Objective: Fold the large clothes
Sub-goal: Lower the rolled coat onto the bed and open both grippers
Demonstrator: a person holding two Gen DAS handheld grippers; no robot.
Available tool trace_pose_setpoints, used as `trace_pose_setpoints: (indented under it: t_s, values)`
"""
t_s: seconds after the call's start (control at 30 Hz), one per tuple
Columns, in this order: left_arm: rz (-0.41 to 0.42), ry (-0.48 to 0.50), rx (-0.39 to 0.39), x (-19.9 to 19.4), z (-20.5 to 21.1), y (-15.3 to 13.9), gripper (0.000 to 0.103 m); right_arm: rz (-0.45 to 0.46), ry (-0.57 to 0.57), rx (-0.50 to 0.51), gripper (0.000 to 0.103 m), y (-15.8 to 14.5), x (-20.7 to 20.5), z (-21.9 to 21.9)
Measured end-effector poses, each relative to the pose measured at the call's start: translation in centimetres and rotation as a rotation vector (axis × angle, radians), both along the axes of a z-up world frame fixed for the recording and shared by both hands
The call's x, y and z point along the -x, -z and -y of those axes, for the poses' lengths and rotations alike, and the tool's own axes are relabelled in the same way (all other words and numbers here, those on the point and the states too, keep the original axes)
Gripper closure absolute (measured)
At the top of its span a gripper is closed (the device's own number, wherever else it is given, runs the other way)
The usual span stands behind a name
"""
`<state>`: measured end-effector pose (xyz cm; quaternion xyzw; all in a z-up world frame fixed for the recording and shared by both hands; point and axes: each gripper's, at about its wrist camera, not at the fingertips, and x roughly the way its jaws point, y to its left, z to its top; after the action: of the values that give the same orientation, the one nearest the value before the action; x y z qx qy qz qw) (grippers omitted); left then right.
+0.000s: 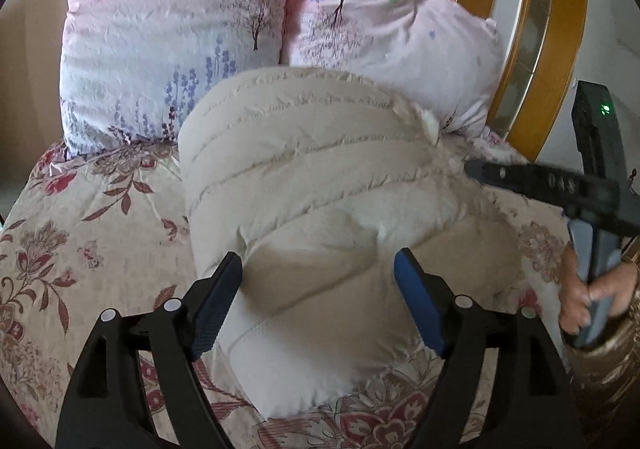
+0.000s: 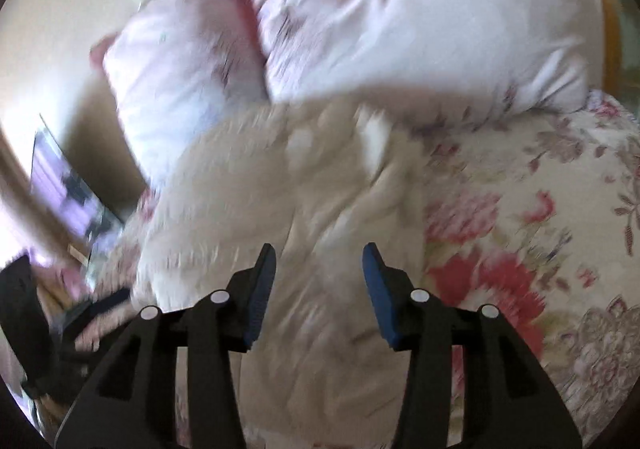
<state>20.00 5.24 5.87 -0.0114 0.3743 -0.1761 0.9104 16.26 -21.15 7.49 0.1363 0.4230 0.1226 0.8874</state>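
Note:
A cream quilted puffer garment [image 1: 316, 185] lies folded in a thick bundle on the floral bedspread [image 1: 80, 241]. My left gripper [image 1: 318, 269] is open, its blue pads either side of the bundle's near part, just above it. My right gripper shows in the left wrist view [image 1: 472, 167] at the bundle's right edge, held by a hand. In the blurred right wrist view my right gripper [image 2: 320, 261] is open over the same cream garment [image 2: 280, 189], holding nothing.
Two pink floral pillows [image 1: 172, 37] [image 1: 384, 45] stand behind the garment against the wall. A yellow wooden frame [image 1: 524, 49] is at the right. The bedspread [image 2: 540, 209] extends right of the garment. A dark screen [image 2: 68, 189] is at the left.

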Motion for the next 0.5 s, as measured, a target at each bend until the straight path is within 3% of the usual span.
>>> trace_pose_setpoints:
  t_s: [0.13, 0.3, 0.5]
  values:
    - [-0.029, -0.010, -0.025, -0.7, 0.6, 1.4, 0.019, -0.099, -0.002, 0.044, 0.057, 3.3, -1.4, -1.1]
    - [-0.024, -0.021, -0.058, -1.2, 1.3, 2.3, 0.008, -0.113, 0.009, 0.050, 0.056, 4.8, -2.3, -1.2]
    - [0.047, -0.046, -0.038, 0.8, 0.6, 1.1, 0.001, 0.012, 0.000, 0.060, 0.054, 1.8, 1.8, -1.3]
